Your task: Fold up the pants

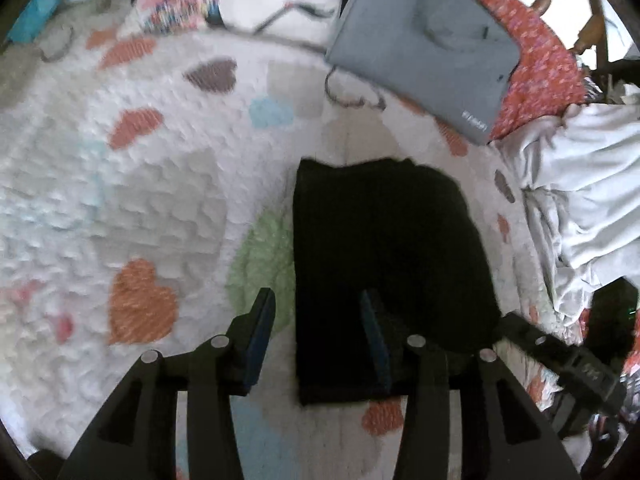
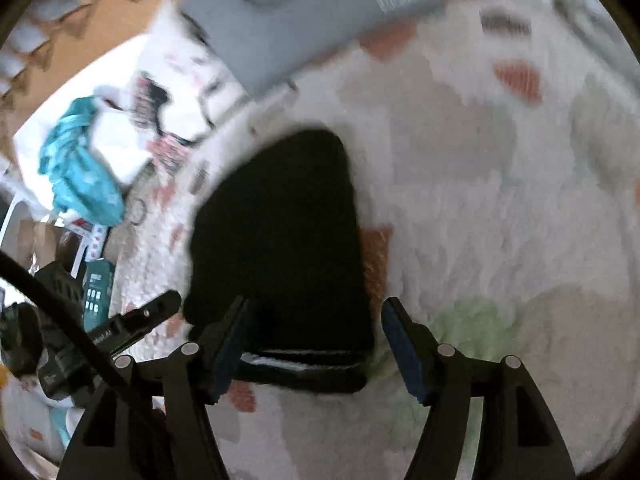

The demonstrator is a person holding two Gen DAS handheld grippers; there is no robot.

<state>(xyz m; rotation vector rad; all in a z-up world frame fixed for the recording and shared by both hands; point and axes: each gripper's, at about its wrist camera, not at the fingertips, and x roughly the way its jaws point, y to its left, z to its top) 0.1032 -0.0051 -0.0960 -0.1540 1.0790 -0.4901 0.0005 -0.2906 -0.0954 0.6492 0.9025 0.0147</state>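
The black pants (image 1: pixel 384 248) lie folded into a compact rectangle on a white blanket with coloured hearts (image 1: pixel 140 184). My left gripper (image 1: pixel 318 312) is open, its jaws wide apart over the near left edge of the pants, holding nothing. In the right wrist view the pants (image 2: pixel 280 232) lie straight ahead, with the folded layers showing at the near edge. My right gripper (image 2: pixel 316 320) is open and empty, its jaws straddling that near edge. The other gripper shows at the lower right of the left wrist view (image 1: pixel 560 356) and at the left of the right wrist view (image 2: pixel 132 328).
A folded grey garment (image 1: pixel 424 48) lies beyond the pants, also in the right wrist view (image 2: pixel 304 12). Crumpled white cloth (image 1: pixel 580 200) is at the right. A teal cloth (image 2: pixel 80 172) and a teal box (image 2: pixel 96 292) lie at the blanket's left side.
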